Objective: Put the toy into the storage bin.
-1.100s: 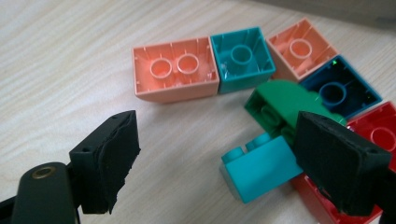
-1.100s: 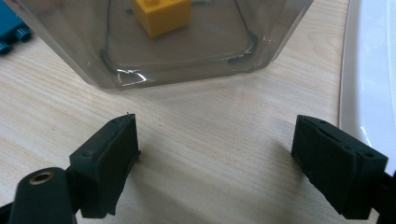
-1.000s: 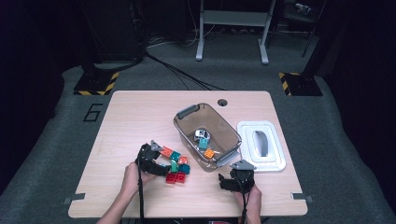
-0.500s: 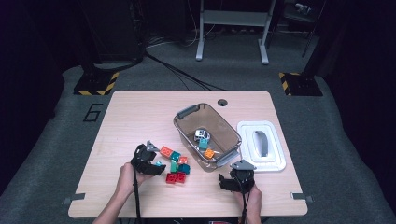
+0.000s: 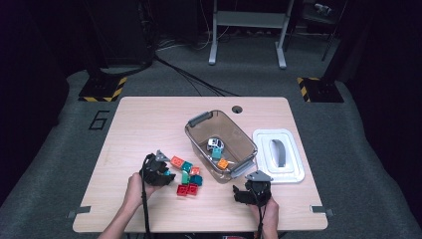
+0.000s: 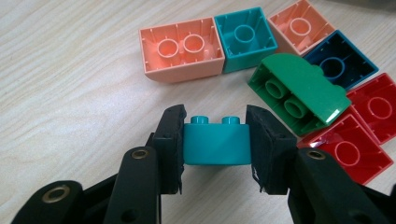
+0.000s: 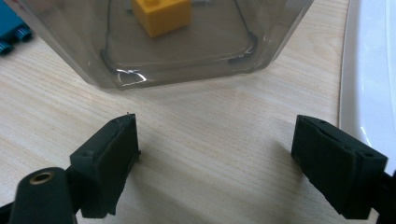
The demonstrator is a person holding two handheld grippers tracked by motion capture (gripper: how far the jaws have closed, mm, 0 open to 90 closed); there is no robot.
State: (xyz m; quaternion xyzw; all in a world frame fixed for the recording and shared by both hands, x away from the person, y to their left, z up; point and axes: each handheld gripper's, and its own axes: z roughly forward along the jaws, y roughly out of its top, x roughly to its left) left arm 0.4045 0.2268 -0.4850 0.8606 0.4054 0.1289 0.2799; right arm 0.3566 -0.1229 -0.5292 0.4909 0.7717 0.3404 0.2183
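High view: fixed above the person's edge of the wooden table [image 5: 149, 119], facing forward and down; far enough to take in the whole tabletop, dark floor and stands beyond; forearms enter from the bottom. Left gripper view: rides the left gripper [image 6: 215, 142], low and very close to the tabletop, looking along its jaws at the loose toy bricks [image 6: 299, 93]; the same brick cluster [image 5: 186, 174] sits left of centre in the high view. Right gripper view: rides the right gripper [image 7: 215, 163], close to the wood, facing the near wall of the clear plastic bin [image 7: 187, 60]; shares that bin [image 5: 199, 124] and the white lid [image 7: 373, 70] [image 5: 293, 172] with the high view.
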